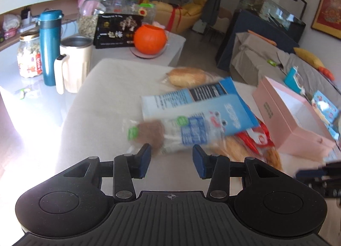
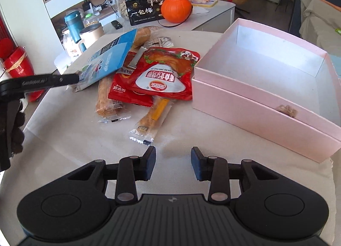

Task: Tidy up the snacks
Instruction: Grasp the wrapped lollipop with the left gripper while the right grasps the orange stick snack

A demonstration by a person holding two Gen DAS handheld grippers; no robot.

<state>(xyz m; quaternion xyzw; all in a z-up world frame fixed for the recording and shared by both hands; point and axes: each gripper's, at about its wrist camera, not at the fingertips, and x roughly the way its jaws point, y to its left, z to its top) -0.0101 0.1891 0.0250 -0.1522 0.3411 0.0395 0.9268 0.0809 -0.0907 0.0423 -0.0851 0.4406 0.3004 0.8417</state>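
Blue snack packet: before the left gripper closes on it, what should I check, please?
1. Left gripper jaws apart: ok.
2. Blue snack packet between its pads: cannot tell; it is blurred and only an edge reaches the tips.
3. Packet free of other snacks: not ok; it rests on a red snack packet.
4. Pink box open, nothing seen inside: ok.
5. Right gripper empty, short of the pile: ok.

Blurred blue snack bag (image 1: 198, 109) just ahead of the left gripper (image 1: 171, 158), jaws apart. Pink box (image 1: 285, 118) at right, orange pumpkin (image 1: 150, 39) beyond.
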